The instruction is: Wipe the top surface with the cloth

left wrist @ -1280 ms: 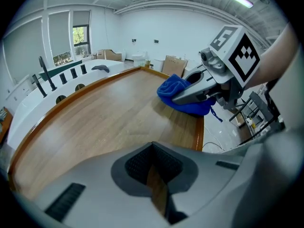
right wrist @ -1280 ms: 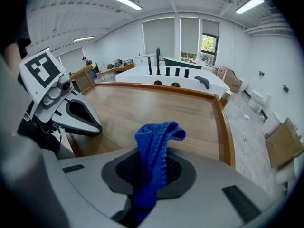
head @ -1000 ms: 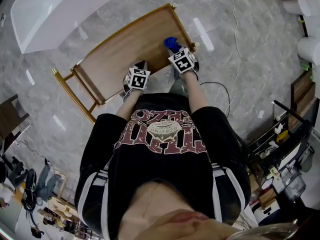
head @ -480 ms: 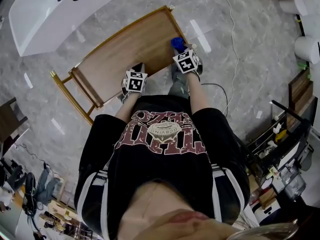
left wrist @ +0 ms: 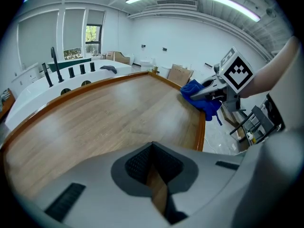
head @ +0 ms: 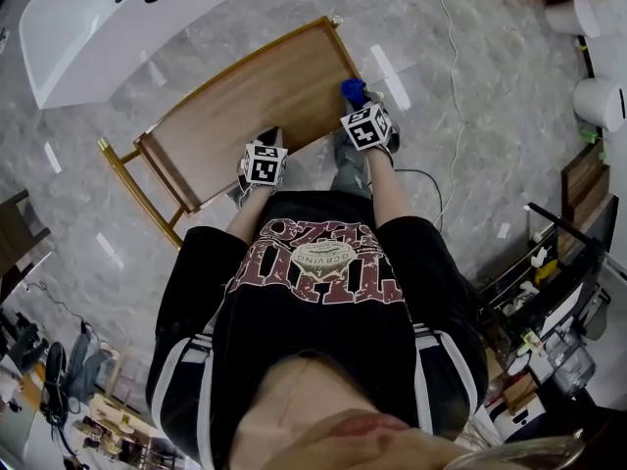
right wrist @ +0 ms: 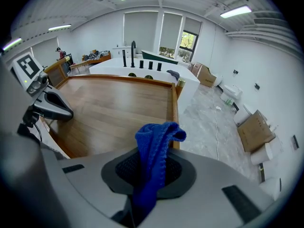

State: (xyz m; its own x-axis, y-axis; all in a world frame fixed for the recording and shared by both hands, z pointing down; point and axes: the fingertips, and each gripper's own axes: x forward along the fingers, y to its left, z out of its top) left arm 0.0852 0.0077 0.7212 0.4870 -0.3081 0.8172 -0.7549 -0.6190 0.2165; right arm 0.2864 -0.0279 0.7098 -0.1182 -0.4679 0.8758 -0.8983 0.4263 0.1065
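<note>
The wooden table top [head: 250, 91] with a golden rim lies in front of me. My right gripper [head: 359, 104] is shut on a blue cloth [head: 352, 90] at the table's near right corner, close to the right rim. In the right gripper view the cloth [right wrist: 155, 146] stands bunched up out of the jaws, above the wood [right wrist: 109, 108]. My left gripper [head: 267, 139] is shut with nothing in it, over the near edge of the top [left wrist: 104, 122]. From the left gripper view, the cloth [left wrist: 202, 99] hangs partly over the right rim.
A white counter [head: 98, 18] with black taps stands beyond the table. A cable [head: 453, 116] runs over the marble floor at the right. Shelves with clutter [head: 549, 272] and white rolls [head: 602, 101] are further right. Cardboard boxes [right wrist: 254, 129] lie on the floor.
My right gripper has carried the cloth to the right, from further in on the top out to the right rim. The left gripper has barely moved.
</note>
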